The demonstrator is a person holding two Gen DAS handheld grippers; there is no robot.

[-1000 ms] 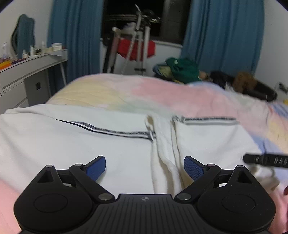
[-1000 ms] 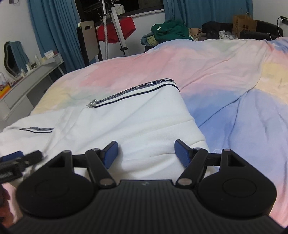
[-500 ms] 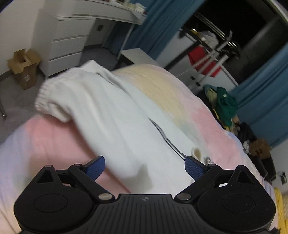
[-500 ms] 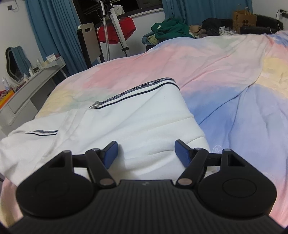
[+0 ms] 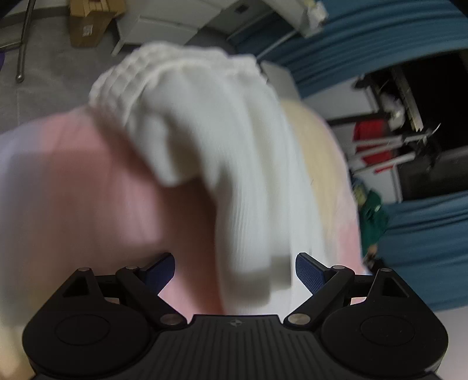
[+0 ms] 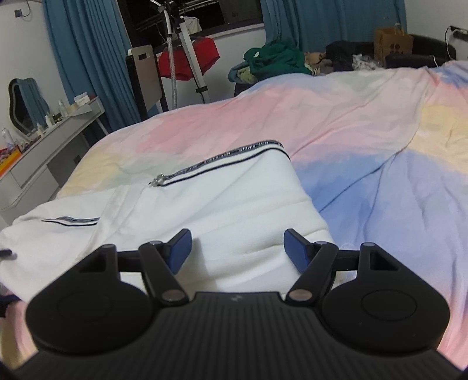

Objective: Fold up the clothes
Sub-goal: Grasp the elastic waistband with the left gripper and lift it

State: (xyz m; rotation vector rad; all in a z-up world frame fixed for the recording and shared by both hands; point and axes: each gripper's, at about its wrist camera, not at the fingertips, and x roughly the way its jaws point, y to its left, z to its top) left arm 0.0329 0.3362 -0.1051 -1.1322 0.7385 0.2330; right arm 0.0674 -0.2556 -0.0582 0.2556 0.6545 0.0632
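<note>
A white garment (image 6: 222, 210) with a black-and-white zip band lies spread on the pastel bedspread (image 6: 365, 152). In the left wrist view, blurred, its sleeve (image 5: 234, 163) with a ribbed cuff (image 5: 140, 73) hangs over the bed's edge. My left gripper (image 5: 234, 270) is open and empty, close above the sleeve. My right gripper (image 6: 237, 248) is open and empty, low over the garment's near right part.
A white dresser (image 6: 44, 152) and a mirror (image 6: 25, 105) stand at the left. A cardboard box (image 5: 90, 23) sits on the floor. A stand with a red cloth (image 6: 190, 58) and a clothes pile (image 6: 275, 61) lie beyond the bed.
My left gripper has swung left and tilted down from the garment's middle toward the sleeve and cuff at the bed's edge. My right gripper has stayed nearly still.
</note>
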